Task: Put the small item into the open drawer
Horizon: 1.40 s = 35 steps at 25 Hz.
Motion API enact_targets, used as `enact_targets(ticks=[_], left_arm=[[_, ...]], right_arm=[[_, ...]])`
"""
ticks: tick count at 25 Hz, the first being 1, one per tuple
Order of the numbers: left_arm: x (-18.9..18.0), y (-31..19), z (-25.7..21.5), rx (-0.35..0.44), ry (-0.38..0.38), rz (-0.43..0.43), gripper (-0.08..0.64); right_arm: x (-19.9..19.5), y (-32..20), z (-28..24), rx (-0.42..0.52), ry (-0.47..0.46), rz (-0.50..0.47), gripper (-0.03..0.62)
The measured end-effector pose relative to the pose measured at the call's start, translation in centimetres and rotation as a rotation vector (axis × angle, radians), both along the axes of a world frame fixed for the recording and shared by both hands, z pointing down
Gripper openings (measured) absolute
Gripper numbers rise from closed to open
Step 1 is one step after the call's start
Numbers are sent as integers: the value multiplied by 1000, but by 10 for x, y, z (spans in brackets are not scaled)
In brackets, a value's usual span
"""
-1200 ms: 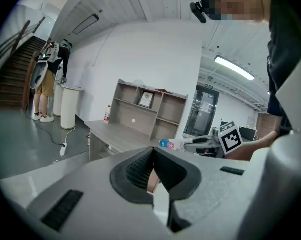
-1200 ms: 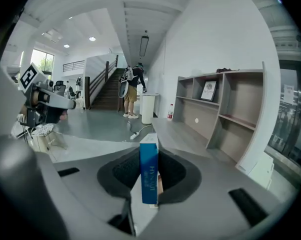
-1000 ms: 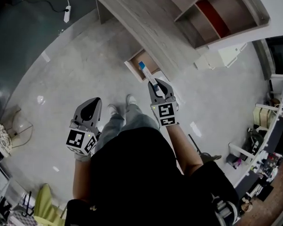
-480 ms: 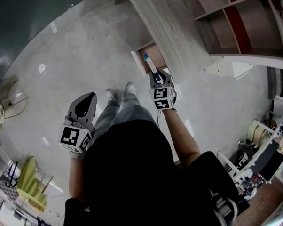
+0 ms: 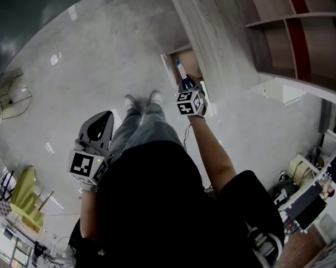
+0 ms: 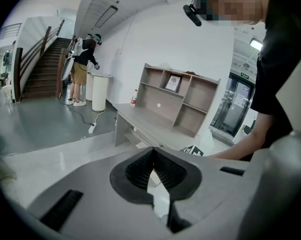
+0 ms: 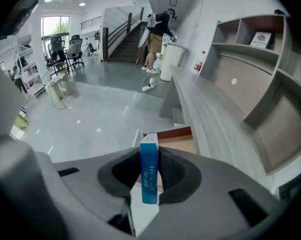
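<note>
My right gripper is shut on a small blue and white box, which sticks out past the jaws toward the open drawer under the grey desk. In the right gripper view the box stands upright between the jaws, with the wooden drawer just beyond it. My left gripper hangs low at the person's left side, away from the desk; its jaws are shut with nothing between them.
A shelf unit stands on the desk. The person's shoes are on the pale floor just left of the drawer. Office clutter lies at the right, a yellow chair at the lower left. People stand by a staircase far off.
The right gripper with the box has moved forward and up to the drawer's opening. The person has stepped closer to the desk. The left gripper has kept its place at the side.
</note>
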<state>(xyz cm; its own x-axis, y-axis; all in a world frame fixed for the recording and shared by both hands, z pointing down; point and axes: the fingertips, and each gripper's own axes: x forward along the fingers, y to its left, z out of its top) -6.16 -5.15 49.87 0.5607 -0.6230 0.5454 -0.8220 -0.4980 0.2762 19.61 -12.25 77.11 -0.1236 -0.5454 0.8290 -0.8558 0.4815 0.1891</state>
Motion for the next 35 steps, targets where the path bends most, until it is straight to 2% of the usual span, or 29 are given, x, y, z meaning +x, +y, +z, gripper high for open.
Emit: enact_targets(ticks=[11,20,28,35], left_arm=[[5,21,10,-42,3,-64,2],[4,28,15,-64,-1,-81,2],[2,28,14,-60,3,-76,2],[0,24,12,-43,28,-71,2]], right_arm=[[0,-3,67,-124,65,-33,94],[3,-10,100,-198,93,11,103],[-9,-11,100,-211,63,11,164],[-19,-8,75,-176,33,2,201]])
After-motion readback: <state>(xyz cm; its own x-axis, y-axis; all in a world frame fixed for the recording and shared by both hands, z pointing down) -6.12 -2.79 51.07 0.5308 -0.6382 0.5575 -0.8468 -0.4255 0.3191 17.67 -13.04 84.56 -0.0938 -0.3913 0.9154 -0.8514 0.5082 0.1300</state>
